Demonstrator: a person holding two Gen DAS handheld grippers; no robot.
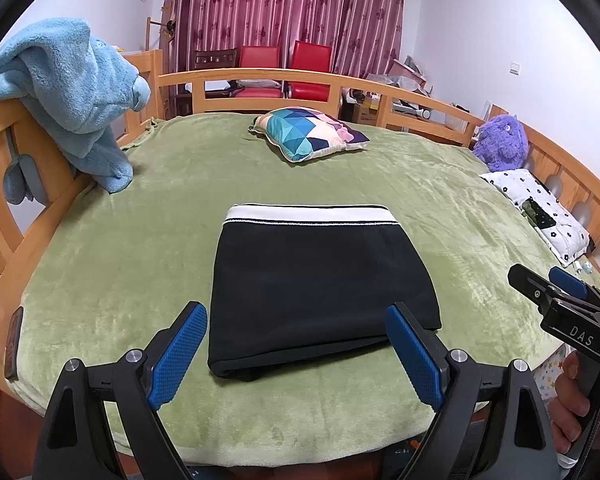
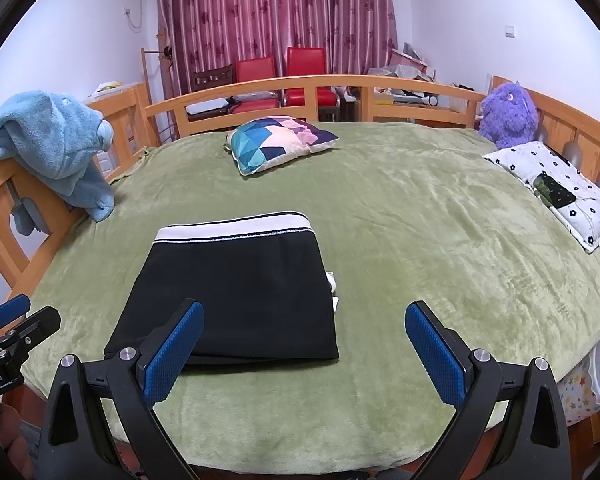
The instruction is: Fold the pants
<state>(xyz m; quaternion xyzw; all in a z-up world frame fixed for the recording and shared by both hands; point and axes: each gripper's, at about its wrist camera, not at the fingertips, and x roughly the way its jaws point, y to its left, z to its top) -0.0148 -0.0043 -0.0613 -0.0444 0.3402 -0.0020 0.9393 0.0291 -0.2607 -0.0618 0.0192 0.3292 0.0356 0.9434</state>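
Note:
Black pants (image 1: 320, 284) with a white waistband lie folded into a flat rectangle on the green blanket (image 1: 140, 248), waistband at the far side. In the right wrist view the same pants (image 2: 236, 292) sit left of centre. My left gripper (image 1: 296, 352) hovers open over the near edge of the pants, nothing between its blue pads (image 1: 178, 354). My right gripper (image 2: 304, 354) is open too, over the near right corner of the pants and bare blanket (image 2: 420, 260). Each gripper shows at the edge of the other's view: the right gripper (image 1: 548, 280), the left gripper (image 2: 24, 316).
A patterned pillow (image 1: 308, 132) lies at the far middle of the bed. A blue plush blanket (image 1: 60, 92) hangs over the left wooden rail (image 1: 4, 168). A purple plush toy (image 1: 500, 142) and a white flowered pillow (image 1: 540, 208) sit at the right. Red chairs stand beyond.

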